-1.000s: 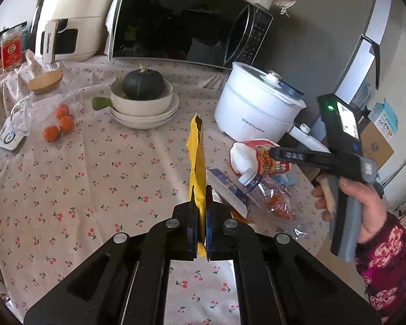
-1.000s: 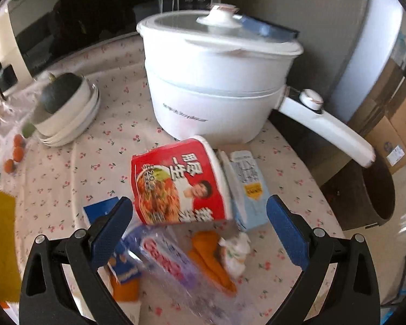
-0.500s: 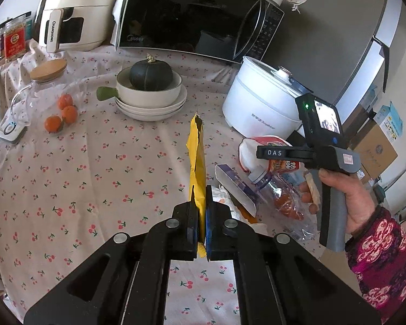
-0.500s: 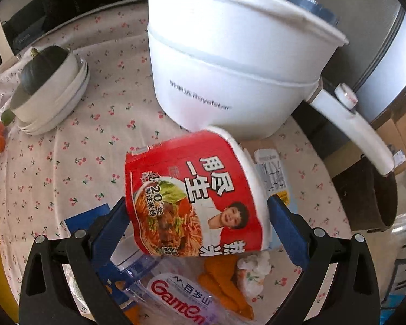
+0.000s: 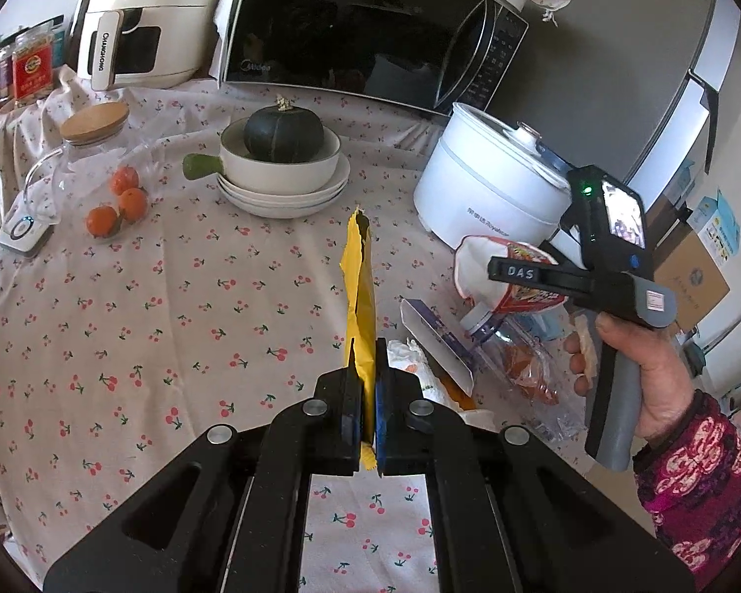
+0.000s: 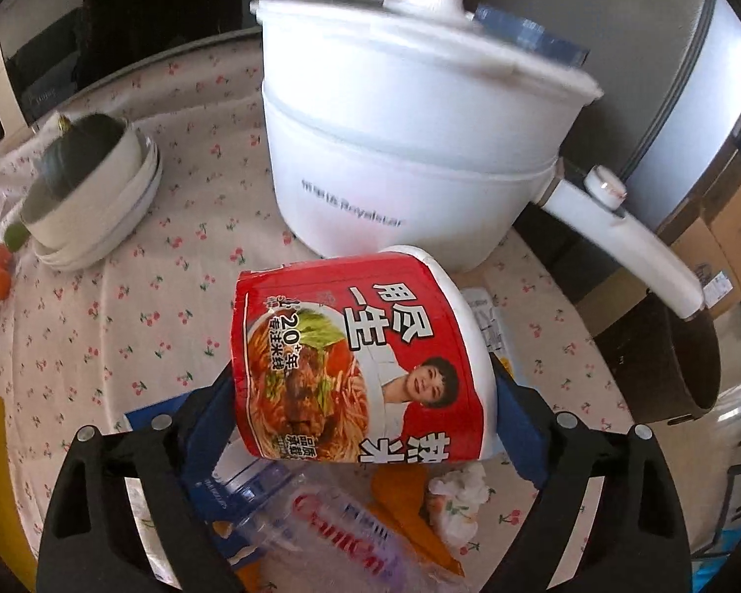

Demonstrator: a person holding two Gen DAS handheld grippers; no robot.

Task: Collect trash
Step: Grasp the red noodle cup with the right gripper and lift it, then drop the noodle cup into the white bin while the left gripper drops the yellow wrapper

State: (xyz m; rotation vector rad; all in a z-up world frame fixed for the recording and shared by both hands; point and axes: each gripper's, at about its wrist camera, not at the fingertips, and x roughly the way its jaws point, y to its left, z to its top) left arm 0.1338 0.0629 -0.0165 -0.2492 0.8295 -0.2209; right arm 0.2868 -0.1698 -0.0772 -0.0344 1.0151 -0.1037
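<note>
Noodle cup (image 6: 365,360): red and white instant-noodle tub, lying on its side on the heap of rubbish at the near edge of the tabletop (image 6: 123,306), just in front of the white electric pot (image 6: 410,148). A second ago it lay ahead of the right claw (image 6: 365,415), clear of both fingers. Now it fills the span between them. The blue pads sit at its two flanks and the jaws are closing on it. I cannot tell whether the pads press yet; I judge the pinch not complete.

Under and beside the cup: a crushed clear bottle (image 6: 321,524), orange peel (image 6: 400,499), a crumpled tissue (image 6: 459,494), a flat blue carton (image 5: 434,341). All loose, none gripped.

Left claw (image 5: 368,410): pressed together on the lower edge of a yellow bag (image 5: 360,296), which stands up edge-on from the pinch. No change here over the last second; it holds the bag in the same place above the cherry-print cloth.

Reading: the approach to the cup is over and the grasp is in progress. The cup is thin-walled and light, so I expect it to dent if squeezed hard. The rubbish beneath it may shift when it lifts. The bag mouth looks nearly flat, which may hinder dropping the cup in.
</note>
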